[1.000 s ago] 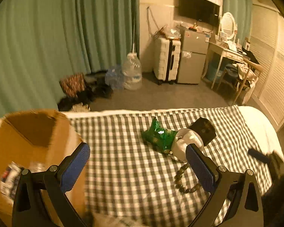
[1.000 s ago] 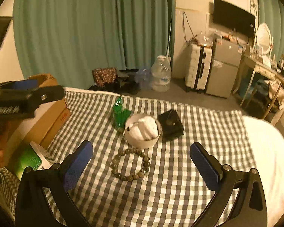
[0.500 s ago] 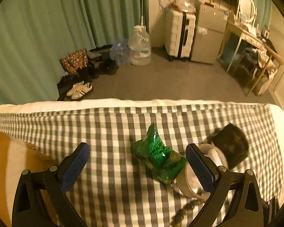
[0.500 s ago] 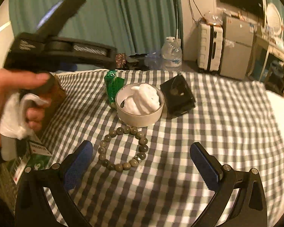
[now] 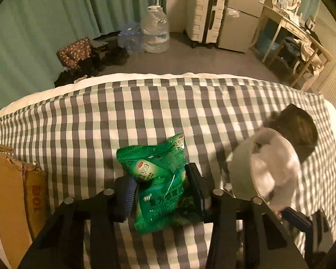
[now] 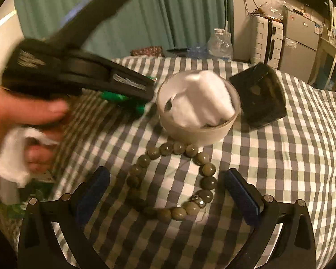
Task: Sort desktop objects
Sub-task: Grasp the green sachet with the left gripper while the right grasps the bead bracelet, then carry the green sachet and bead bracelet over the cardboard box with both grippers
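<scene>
My left gripper (image 5: 162,185) is shut on a green foil packet (image 5: 159,179) on the checked cloth (image 5: 100,121); it shows from the side in the right wrist view (image 6: 145,94), with the packet (image 6: 121,99) under its tip. A white bowl (image 6: 197,130) holding white crumpled tissue (image 6: 203,100) stands right of the packet and also shows in the left wrist view (image 5: 271,170). A ring of olive beads (image 6: 168,179) lies in front of the bowl, between the fingers of my open right gripper (image 6: 168,192). A black box (image 6: 259,98) sits right of the bowl.
A cardboard box (image 5: 11,201) stands at the left edge of the bed. Beyond the bed are a water jug (image 5: 155,33), a white suitcase (image 5: 203,15), a small fridge (image 5: 242,29), bags and shoes (image 5: 87,58) on the floor, and a desk with chair (image 5: 295,42).
My left gripper came down over the green packet and closed on it. My right gripper moved forward and narrowed a little around the bead ring.
</scene>
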